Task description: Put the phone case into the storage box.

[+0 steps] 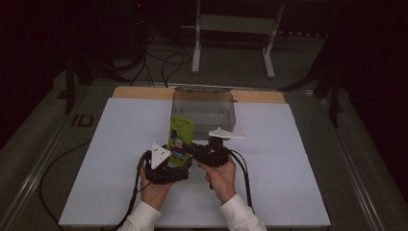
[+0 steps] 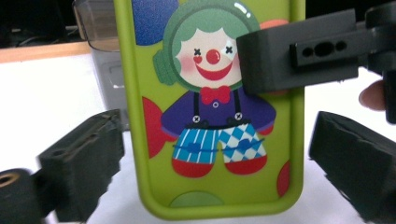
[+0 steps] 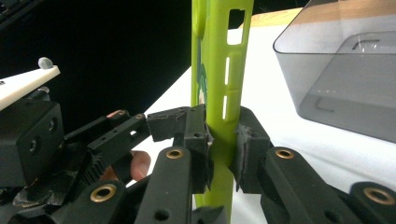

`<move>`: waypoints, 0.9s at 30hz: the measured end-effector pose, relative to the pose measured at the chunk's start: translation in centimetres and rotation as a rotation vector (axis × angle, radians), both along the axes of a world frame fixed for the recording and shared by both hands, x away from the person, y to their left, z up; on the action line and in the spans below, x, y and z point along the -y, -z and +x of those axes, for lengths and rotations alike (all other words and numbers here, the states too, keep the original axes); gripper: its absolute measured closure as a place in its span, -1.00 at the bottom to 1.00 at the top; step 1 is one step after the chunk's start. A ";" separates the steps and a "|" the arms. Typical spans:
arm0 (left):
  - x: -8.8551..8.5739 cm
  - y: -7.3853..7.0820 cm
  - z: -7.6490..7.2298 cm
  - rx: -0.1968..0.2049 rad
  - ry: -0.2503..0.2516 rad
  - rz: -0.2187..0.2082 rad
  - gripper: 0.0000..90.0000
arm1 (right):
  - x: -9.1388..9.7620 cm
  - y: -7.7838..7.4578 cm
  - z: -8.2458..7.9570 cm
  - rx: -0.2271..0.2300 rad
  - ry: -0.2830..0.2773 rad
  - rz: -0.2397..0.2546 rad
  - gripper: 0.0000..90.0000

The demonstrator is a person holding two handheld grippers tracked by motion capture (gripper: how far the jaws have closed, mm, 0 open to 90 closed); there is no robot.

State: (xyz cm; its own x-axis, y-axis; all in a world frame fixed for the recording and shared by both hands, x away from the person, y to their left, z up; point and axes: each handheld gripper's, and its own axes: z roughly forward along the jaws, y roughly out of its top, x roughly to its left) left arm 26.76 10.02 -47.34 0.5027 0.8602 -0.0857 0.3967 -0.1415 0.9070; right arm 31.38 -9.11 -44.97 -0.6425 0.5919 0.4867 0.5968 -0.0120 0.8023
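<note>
Evidently a handover is in progress: the green phone case (image 1: 181, 140) with its clown print stands upright on its short edge above the white sheet (image 1: 120, 159), just in front of the clear plastic box (image 1: 204, 109). The right gripper (image 3: 223, 140) is clamped on one long edge of the case, its pads pressed flat on either face, while the left gripper (image 2: 210, 154) has its jaws spread wide on either side of the case, touching neither edge. To do this well, the right hand (image 1: 221, 180) should hold its squeeze steady and keep the case vertical while the left hand (image 1: 154, 190) draws straight back, so a jaw does not clip the soft rim and twist it out of the pads; then the case can be carried up and over the box wall. Whether the bottom edge rests on the sheet or hangs just above it is hard to tell. The sheet covers a wooden tabletop (image 1: 144, 91); beyond lie a dim grey floor, loose black cables (image 1: 168, 62) and a white metal stand (image 1: 235, 29).
</note>
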 end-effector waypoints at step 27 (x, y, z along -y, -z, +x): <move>-9.5 0.6 -2.3 0.100 -0.003 0.113 -1.00 | 2.4 -1.6 0.0 0.052 0.033 -0.047 0.73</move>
State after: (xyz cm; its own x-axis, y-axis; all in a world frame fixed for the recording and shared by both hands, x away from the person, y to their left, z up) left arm 24.50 19.51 -47.93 0.5009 0.8632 0.0624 0.3061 -0.2442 0.9201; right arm 31.35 -11.48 -43.35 -0.6462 0.6347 0.4238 0.5539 0.0079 0.8326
